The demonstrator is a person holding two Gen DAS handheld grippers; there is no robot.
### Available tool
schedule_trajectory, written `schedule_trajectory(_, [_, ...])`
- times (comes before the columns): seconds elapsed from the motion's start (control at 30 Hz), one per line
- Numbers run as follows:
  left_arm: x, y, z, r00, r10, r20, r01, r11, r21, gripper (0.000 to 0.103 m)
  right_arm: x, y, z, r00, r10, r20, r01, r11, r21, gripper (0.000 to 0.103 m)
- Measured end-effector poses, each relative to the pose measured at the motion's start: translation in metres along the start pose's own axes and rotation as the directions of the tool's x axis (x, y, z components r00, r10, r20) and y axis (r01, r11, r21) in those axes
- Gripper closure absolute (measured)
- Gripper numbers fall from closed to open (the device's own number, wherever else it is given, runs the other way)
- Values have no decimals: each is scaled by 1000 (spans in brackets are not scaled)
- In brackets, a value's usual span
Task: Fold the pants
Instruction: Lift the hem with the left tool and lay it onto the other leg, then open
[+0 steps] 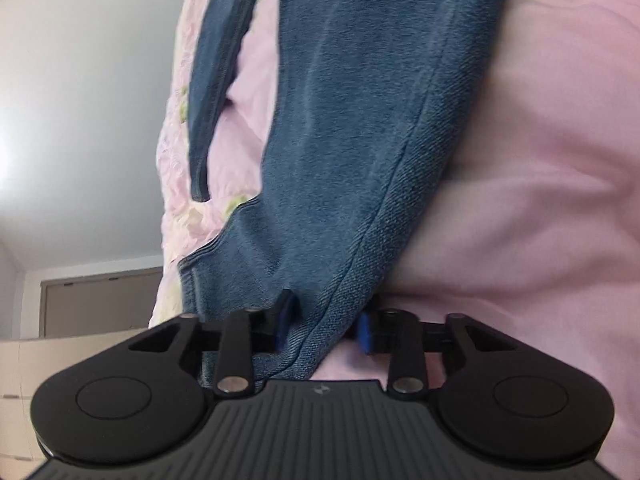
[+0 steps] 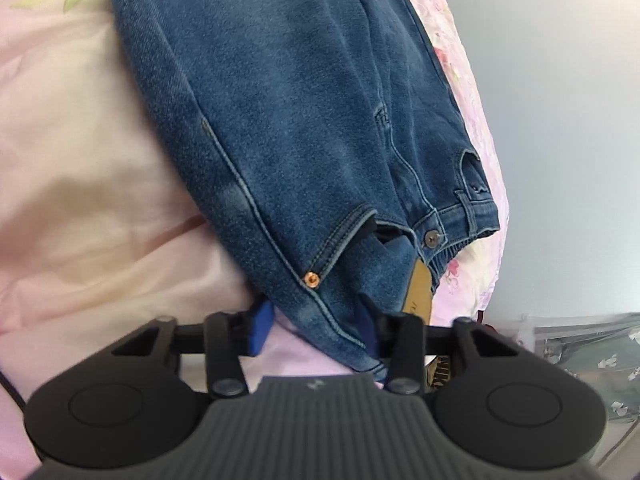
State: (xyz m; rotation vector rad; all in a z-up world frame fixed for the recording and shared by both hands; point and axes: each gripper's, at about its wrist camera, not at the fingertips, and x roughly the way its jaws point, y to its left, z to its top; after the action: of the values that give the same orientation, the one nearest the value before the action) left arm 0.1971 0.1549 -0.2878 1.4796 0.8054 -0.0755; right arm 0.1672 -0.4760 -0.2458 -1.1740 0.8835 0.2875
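Blue denim pants lie on a pink bedsheet. In the left wrist view a leg's hem end runs down between the blue pads, and my left gripper is shut on that cloth. In the right wrist view the waist end of the pants shows a copper rivet, a button and a tan leather patch. My right gripper is shut on the waist's side corner, just below the rivet. The cloth inside each grip is partly hidden by the gripper bodies.
A floral pink cover drapes over the bed's edge beside the pants. Beyond it are a pale wall and a light cabinet. In the right wrist view, shiny wrapped clutter lies past the bed's edge.
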Motion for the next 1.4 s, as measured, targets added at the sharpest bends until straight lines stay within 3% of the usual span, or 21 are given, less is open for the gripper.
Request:
schedule_trajectory(0.13, [-6,23,-4,1000,30,0,-29,990,-139,84,-8,1,-1,998,-50,24,50,999,5,81])
schedule_trajectory(0.17, [-8,34,-5,999,35,-14,-37,980,-194,89,-11,-3,-1,998,-56,30,55,998,25,82])
schedule_trajectory(0.3, [-15,82,-12,1000,9,-9,-11,918,-396,89,-24,-18,3,993,-108,54,103,991,86,83])
schedule_trajectory(0.4, [-24,109,-7,998,58,2,-51,897,-439,90,-32,-37,10,989,-132,60,122,981,153,85])
schedule_trajectory(0.57, [-21,161,9,997,73,-18,-72,850,-522,90,-42,-77,22,982,-181,52,164,959,232,90])
schedule_trajectory(0.67, [-14,188,21,993,107,-41,-112,842,-528,90,-43,-101,31,979,-199,39,182,947,265,98])
schedule_trajectory(0.9, [17,244,55,991,89,-102,-132,803,-582,91,-24,-153,55,980,-199,11,186,933,308,103])
schedule_trajectory(1.03, [48,271,77,991,45,-126,-112,796,-594,91,-1,-175,71,977,-215,-9,207,928,310,103])
schedule_trajectory(1.2, [101,296,118,986,26,-164,-117,813,-571,91,47,-206,95,972,-233,-37,232,915,330,103])
schedule_trajectory(1.4, [185,304,179,976,4,-218,-114,862,-493,91,125,-236,127,977,-199,-75,213,923,322,103])
